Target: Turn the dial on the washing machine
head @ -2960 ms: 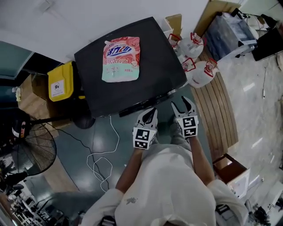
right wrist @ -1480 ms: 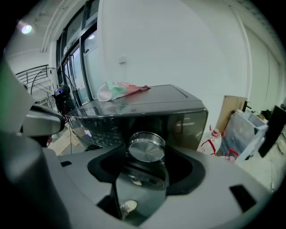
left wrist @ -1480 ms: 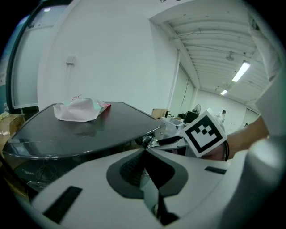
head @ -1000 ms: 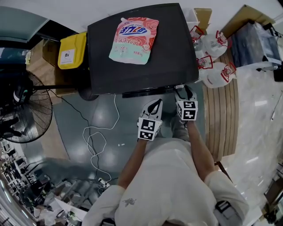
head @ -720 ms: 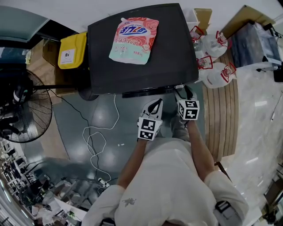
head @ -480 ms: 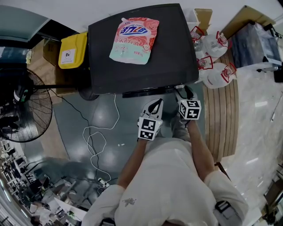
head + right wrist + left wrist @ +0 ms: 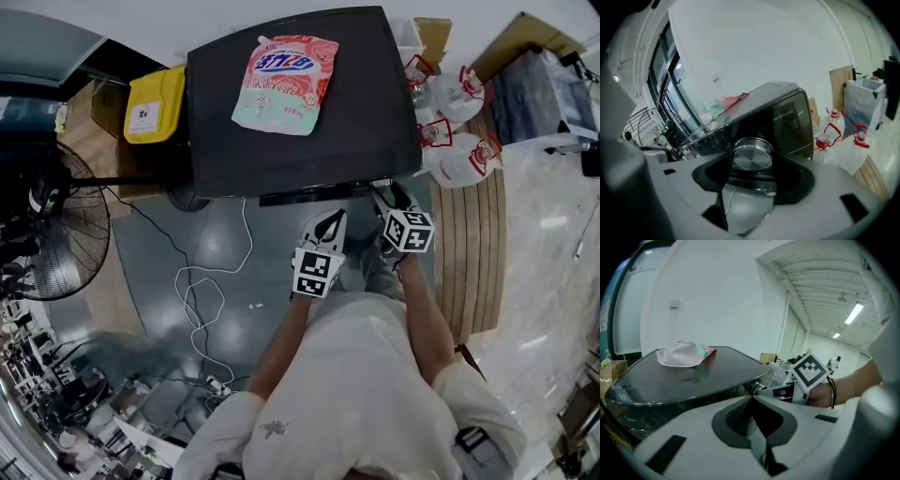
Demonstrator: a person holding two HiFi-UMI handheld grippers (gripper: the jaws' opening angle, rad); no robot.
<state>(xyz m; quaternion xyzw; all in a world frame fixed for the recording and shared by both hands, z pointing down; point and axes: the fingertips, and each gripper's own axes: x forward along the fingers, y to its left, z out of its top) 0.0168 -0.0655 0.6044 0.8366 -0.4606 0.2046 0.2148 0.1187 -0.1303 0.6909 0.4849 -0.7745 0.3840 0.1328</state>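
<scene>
- Left gripper (image 7: 752, 399) hangs pinched shut and empty over the grey floor (image 7: 159, 272).
- Right gripper (image 7: 388, 195) clamps the silver dial (image 7: 751, 158) at the washing machine's (image 7: 375, 122) front right corner.
- A pink pouch (image 7: 284, 82) lies near the lid's back edge.
- A fan (image 7: 47, 234) stands to the left.
- The right gripper has rolled clockwise since a second ago.

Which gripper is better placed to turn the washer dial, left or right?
Right. The right gripper has its jaws closed around the silver dial on the washing machine front. The left gripper is shut on nothing, held short of the machine.
</scene>
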